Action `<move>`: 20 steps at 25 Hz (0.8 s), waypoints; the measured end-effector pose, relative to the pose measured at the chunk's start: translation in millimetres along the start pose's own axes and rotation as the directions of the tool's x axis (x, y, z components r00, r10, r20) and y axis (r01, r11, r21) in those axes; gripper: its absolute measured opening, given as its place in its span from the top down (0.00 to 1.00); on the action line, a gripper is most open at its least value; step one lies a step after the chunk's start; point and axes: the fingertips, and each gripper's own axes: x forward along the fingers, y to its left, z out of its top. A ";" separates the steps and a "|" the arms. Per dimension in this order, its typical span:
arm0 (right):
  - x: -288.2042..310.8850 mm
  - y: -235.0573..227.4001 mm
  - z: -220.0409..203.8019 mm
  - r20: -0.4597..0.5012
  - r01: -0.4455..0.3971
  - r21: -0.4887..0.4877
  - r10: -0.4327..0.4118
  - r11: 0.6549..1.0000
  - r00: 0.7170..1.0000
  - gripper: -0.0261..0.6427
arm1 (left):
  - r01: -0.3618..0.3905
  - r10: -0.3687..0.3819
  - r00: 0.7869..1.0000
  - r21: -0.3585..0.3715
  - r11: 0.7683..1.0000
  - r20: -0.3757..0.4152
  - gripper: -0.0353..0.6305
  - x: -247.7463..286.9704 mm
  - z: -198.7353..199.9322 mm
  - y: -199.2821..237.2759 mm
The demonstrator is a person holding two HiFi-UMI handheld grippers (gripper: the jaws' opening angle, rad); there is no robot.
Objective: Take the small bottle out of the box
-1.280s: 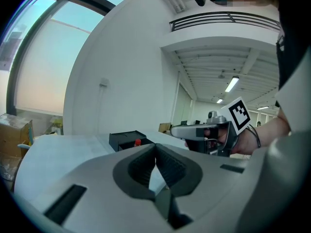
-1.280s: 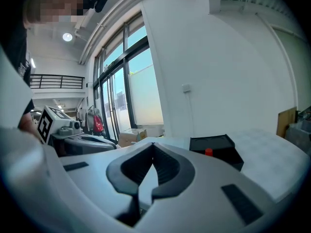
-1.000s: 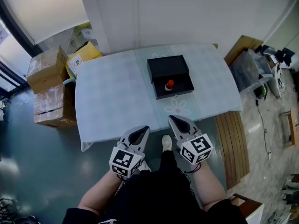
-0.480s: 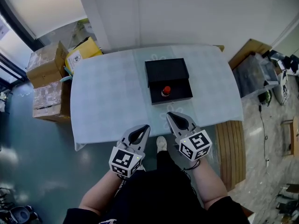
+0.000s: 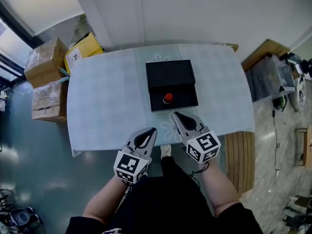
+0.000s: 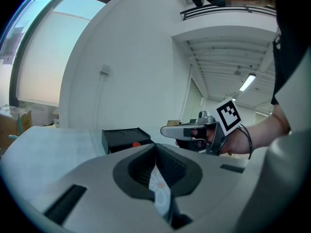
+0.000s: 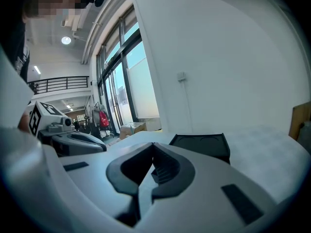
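An open black box [image 5: 170, 75] lies on the pale-clothed table [image 5: 102, 101], its lid folded back toward the wall. Inside its near half stands the small bottle with a red cap [image 5: 167, 98]. My right gripper [image 5: 175, 114] is shut and empty, its tip over the table's front edge just short of the box. My left gripper [image 5: 153, 129] is shut and empty too, at the table's front edge, left of the right one. The left gripper view shows the box [image 6: 121, 139] and the red cap [image 6: 136, 144] ahead. The right gripper view shows the box [image 7: 199, 145] ahead, the bottle hidden.
Cardboard boxes [image 5: 44, 77] and a yellow box [image 5: 83, 50] stand on the floor left of the table. A wooden bench [image 5: 239, 145] and a clear bin [image 5: 270, 79] are on the right. A white wall [image 5: 195, 13] rises behind the table.
Both grippers have come forward toward the table; the right tip now reaches over its front edge, nearer the box. Both stay shut.
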 end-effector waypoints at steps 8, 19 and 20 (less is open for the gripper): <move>25.6 -35.7 -14.4 -0.039 -0.025 0.000 0.025 1.000 0.999 0.92 | -0.030 0.029 0.999 -0.023 0.999 -0.028 0.90 27.3 -8.8 7.4; 58.4 -65.8 -39.3 -0.097 -0.063 -0.018 0.061 0.998 0.993 0.83 | -0.073 0.068 0.995 -0.057 0.996 -0.079 0.90 45.0 -26.0 15.0; 60.6 -66.5 -41.3 -0.104 -0.069 -0.026 0.066 0.997 0.992 0.82 | -0.077 0.072 0.994 -0.062 0.995 -0.083 0.90 45.5 -27.4 15.2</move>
